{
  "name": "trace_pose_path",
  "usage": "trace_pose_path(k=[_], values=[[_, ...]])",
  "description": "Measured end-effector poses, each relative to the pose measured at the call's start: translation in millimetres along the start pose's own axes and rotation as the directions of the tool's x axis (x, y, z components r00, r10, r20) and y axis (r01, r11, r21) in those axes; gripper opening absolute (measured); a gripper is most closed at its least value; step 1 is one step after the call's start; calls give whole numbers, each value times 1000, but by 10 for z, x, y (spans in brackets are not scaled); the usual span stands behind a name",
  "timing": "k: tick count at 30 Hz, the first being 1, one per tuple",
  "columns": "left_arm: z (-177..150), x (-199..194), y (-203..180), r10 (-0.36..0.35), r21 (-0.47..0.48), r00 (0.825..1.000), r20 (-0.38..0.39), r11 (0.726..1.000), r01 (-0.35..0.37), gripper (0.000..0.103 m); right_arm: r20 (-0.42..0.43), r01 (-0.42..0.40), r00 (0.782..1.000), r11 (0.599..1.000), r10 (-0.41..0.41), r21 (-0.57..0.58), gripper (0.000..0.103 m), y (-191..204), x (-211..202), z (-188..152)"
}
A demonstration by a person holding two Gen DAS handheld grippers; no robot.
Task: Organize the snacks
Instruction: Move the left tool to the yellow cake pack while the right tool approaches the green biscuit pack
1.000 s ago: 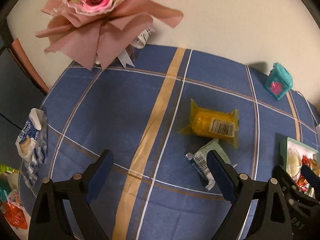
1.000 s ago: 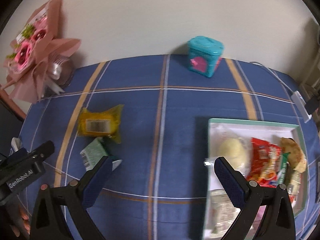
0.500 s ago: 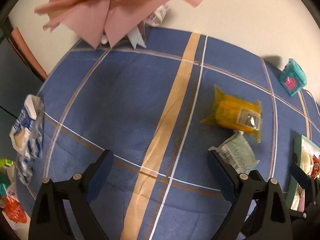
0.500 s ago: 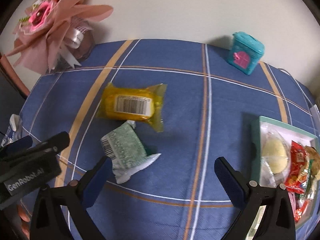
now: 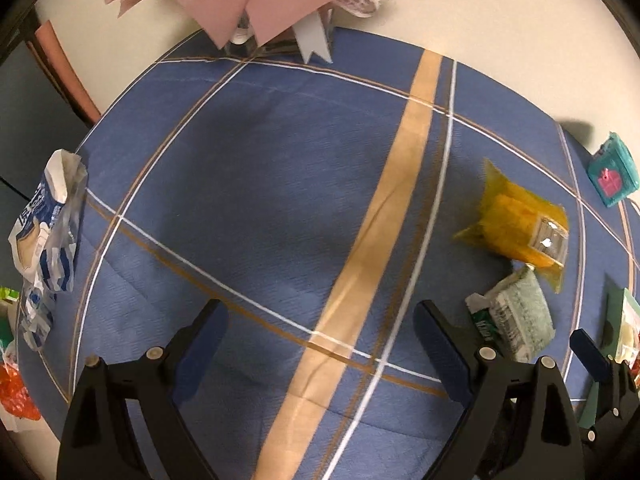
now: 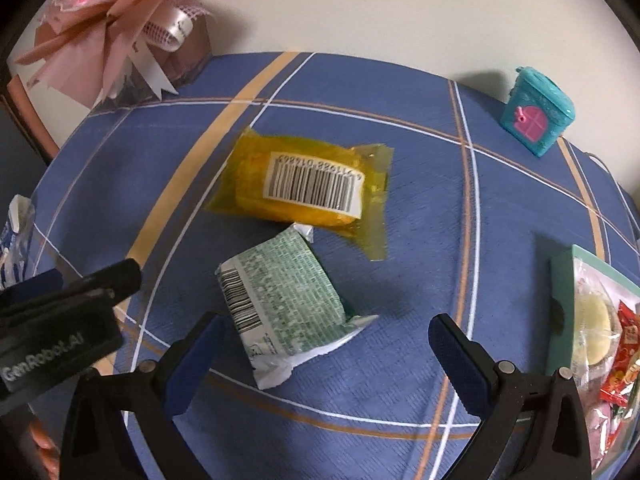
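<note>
A yellow snack packet (image 6: 308, 186) with a barcode label lies on the blue checked tablecloth, and a green-and-white packet (image 6: 282, 304) lies just in front of it. My right gripper (image 6: 326, 344) is open and empty, with its jaws spread around the near end of the green packet. Both packets show at the right of the left wrist view: the yellow packet (image 5: 520, 224) and the green packet (image 5: 516, 316). My left gripper (image 5: 320, 332) is open and empty over bare cloth. A blue-and-white packet (image 5: 46, 236) lies at the table's left edge.
A green-rimmed tray (image 6: 560, 304) holding several snacks sits at the right. A teal toy house (image 6: 538, 114) stands at the back right. A pink bouquet (image 6: 120, 12) stands at the back left. Red and green wrappers (image 5: 14, 388) lie beyond the left table edge.
Both grippers moved forward and left. The yellow and green packets now sit closer and more centred before my right gripper. The bouquet has slid toward the top of the left view.
</note>
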State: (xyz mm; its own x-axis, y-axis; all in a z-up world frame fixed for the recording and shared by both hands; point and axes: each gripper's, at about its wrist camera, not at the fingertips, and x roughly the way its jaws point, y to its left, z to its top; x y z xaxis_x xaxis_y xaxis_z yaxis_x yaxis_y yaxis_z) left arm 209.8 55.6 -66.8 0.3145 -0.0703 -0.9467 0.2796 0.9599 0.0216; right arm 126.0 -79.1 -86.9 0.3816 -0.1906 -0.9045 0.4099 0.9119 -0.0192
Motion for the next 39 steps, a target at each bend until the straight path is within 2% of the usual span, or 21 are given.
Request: trace_pose_path(k=[10,13,25,35,39], values=[[2,-13,99,13,-10,1000,17,1000,-13,94,1,1,1000,1000,-1,3,103,41,182,41],[4,-19,111,16,-14,1000,21,1000,-16,94,2,-11,1000,1000,11,23,103,-20,194,49],[-23,-110,-8,8,7,999,40,1000,-9,94,-44,50,998,994,-46,94,103,-358,163,53],[-26,-111,-134,-63,4,998,31,998,63,94,-5,55,998,985,-55,165,103,-698,44,97],[-16,-111,-191,-119,-24,992,31,992,120,94,-2,44,999,976,-45,215,103,-826,82,126]])
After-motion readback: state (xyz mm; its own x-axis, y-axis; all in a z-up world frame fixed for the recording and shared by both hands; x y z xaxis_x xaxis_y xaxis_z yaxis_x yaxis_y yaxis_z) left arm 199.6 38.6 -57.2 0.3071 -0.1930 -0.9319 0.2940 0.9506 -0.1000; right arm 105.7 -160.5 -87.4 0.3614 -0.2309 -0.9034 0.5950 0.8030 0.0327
